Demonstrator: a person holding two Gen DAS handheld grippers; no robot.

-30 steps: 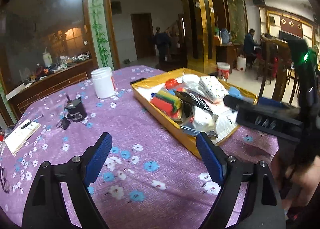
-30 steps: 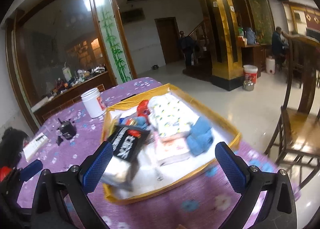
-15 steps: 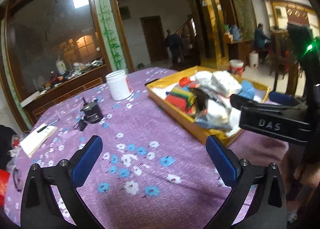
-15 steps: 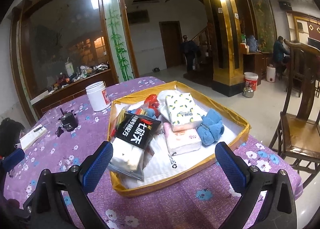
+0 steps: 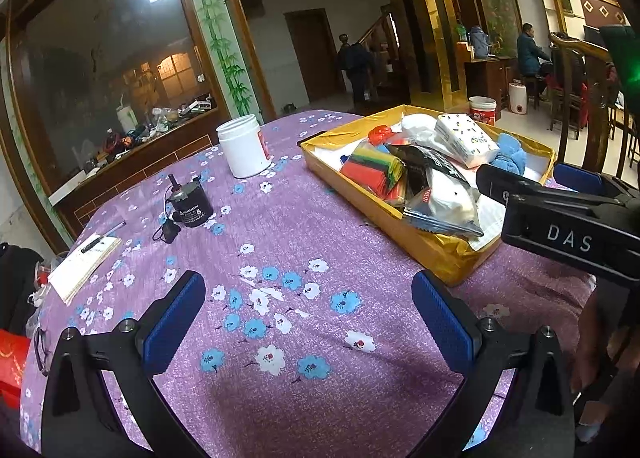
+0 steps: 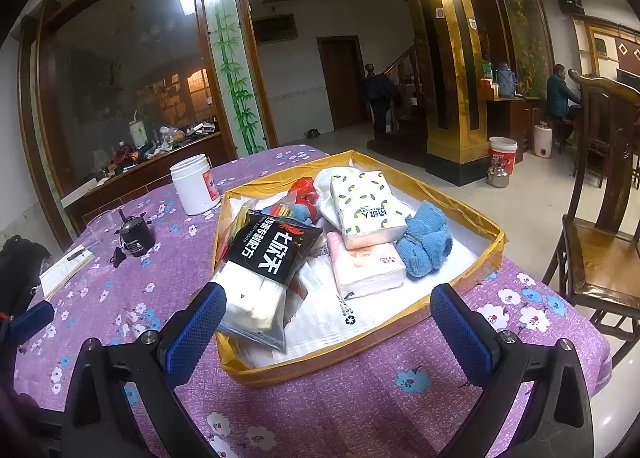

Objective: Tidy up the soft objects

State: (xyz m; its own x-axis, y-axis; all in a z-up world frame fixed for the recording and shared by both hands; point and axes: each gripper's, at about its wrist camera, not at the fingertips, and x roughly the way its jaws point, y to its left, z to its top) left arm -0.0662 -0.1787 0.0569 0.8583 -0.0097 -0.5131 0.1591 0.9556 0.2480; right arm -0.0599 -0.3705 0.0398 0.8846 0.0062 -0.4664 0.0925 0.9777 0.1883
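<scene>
hovering above the purple flowered table [image 5: 280, 250], both tongs are spread wide and hold nothing. the soft objects lie heaped together inside the gold tray [image 6: 452, 298], which sits on the table: a black and white packet [image 6: 264, 266] on the near left part, a tissue pack with yellow dots [image 6: 366, 210] resting on a pink tissue pack [image 6: 364, 266] in the middle, a blue knitted cloth [image 6: 426, 244] just beside them to the right, and a bundle of coloured bags [image 5: 374, 170] and a red thing further back. the right tongs [image 6: 326, 318] look straight into the tray from its near edge, so the packet is directly ahead, near the left finger, with its long axis pointing away and a bit to the right. the left tongs [image 5: 308, 322] are over bare cloth, and the tray lies forward and to their right, well apart. in my judgement the right hand is clearly the nearer one for anything in the tray, and the tongs would meet the packet across its short side. the objects already lie in the tray, but loosely piled, so this scene fits either a heap waiting to be sorted out or things just gathered in; i cannot tell which. a white jar [image 5: 243, 146] and a small black device [image 5: 190, 207] stand on the table, to the left of the tray.
</scene>
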